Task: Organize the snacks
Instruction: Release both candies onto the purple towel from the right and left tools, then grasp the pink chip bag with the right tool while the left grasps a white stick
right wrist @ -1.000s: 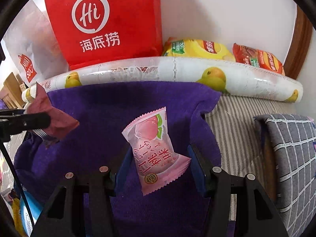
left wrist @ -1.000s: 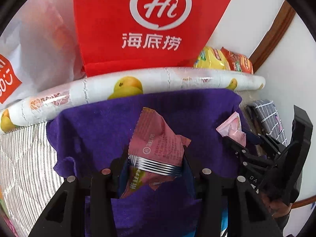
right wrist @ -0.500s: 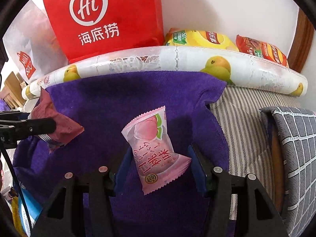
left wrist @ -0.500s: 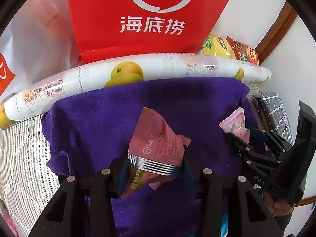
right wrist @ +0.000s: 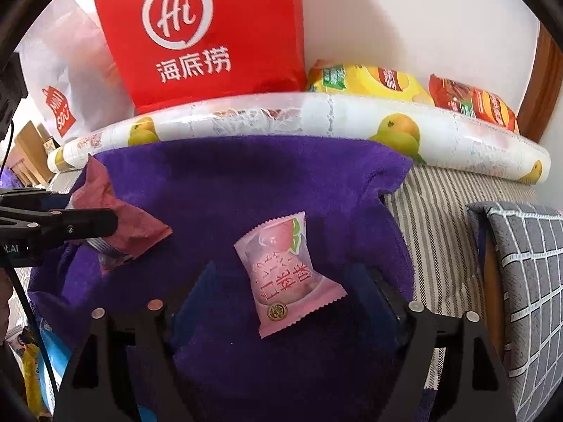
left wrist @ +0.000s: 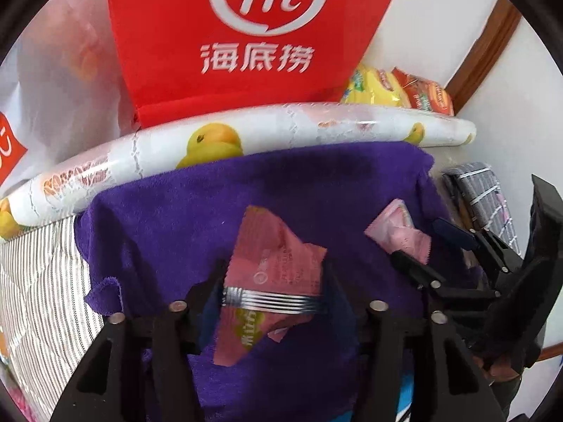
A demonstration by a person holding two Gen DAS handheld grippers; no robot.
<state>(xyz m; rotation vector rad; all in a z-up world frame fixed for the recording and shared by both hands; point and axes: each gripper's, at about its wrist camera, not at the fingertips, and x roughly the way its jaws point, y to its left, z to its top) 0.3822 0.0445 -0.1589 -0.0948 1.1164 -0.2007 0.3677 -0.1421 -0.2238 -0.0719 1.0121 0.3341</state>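
Note:
A dark pink snack packet with a silver band stands between the fingers of my left gripper over the purple cloth. The pads still touch its sides while the jaws are opening. From the right wrist view this gripper reaches in from the left with the same packet. My right gripper is opening; its fingers stand clear of the pale pink peach packet, which lies on the cloth between them. The left wrist view shows that gripper and packet at the right.
A fruit-print roll borders the cloth at the back. Behind it stand a red bag, a white plastic bag, and yellow and red chip bags. A grey checked cushion lies right on a striped cover.
The right fingers have spread apart and the pale pink packet has slipped free, now lying tilted on the cloth. The dark pink packet stays between the left fingers.

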